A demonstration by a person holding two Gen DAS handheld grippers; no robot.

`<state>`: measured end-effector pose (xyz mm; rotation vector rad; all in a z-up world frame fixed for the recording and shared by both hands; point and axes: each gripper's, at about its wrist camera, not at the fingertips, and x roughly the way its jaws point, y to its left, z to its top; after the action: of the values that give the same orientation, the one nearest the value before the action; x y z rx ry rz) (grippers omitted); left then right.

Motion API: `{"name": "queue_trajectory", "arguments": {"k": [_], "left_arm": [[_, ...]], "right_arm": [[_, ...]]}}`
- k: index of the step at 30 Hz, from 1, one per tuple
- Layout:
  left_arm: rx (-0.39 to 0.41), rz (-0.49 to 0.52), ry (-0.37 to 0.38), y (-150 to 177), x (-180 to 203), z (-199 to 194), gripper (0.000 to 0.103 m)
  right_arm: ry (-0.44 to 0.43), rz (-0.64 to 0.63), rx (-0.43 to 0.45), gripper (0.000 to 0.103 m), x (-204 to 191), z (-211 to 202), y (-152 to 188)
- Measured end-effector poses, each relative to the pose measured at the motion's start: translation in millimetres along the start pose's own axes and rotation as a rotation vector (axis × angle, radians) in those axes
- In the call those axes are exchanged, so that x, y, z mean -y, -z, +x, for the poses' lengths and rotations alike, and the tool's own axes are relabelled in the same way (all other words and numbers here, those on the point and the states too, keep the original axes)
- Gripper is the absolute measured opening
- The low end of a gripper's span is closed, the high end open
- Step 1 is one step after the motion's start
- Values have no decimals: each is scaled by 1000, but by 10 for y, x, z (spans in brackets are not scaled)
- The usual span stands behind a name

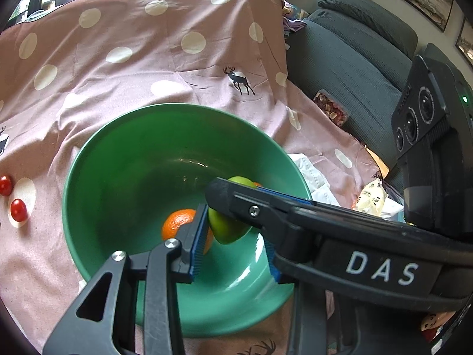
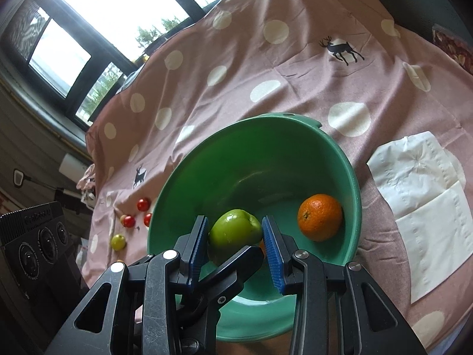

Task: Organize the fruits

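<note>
Between the blue pads of my right tongs (image 2: 235, 241) sits a green apple (image 2: 235, 233), both pads pressing on it, held over the inside of the green bowl (image 2: 353, 195). One dark finger of my left tongs (image 2: 233, 269) crosses just under the apple in the right wrist view. From the left wrist view the same apple (image 1: 226, 227) shows between the left tongs' (image 1: 236, 241) pads, but the right tool's black arm lies across it and hides the far pad, so I cannot tell whether the left tongs are gripping it or merely standing beside it.

An orange (image 2: 320, 217) lies in the bowl against the right wall, apart from the apple. Another bit of orange peeks out beneath the apple, mostly hidden.

Outside the bowl, to its left on the pink spotted cloth (image 2: 295, 68) covering the counter, lie several cherry tomatoes (image 2: 143, 204) and a small yellow-green fruit (image 2: 118, 241). To the right of the bowl a white paper napkin (image 2: 419, 207) lies flat on the cloth. Beyond the counter's right edge, the left view shows a grey sofa (image 1: 348, 53) with a snack packet (image 1: 331, 108) on it.
</note>
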<state>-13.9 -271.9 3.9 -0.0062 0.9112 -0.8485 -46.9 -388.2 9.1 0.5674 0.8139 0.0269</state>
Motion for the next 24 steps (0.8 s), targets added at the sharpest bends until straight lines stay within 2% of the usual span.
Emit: {"name": "queue_trajectory", "arguments": {"k": [13,15,17,18,22,24], "left_arm": [[-16,5,12,10,43,62,37],[-6,7,14,17,48,36,39],[6,9,25,21,50,-9,46],[14,9,24,21,47,-40,47],[44,3,22,16,0,-180,59],[61,-7,30,15,-45,-277,60]], "right_arm": [[3,41,3,40,91,-20,-31],[-2,49,6,40,102,-30,-35],[-11,47,21,41,94,-53,-38],[-17,44,30,43,83,-69,-41],[-23,30,62,50,33,-138,-51],[-12,26,74,52,4,-158,-52]]}}
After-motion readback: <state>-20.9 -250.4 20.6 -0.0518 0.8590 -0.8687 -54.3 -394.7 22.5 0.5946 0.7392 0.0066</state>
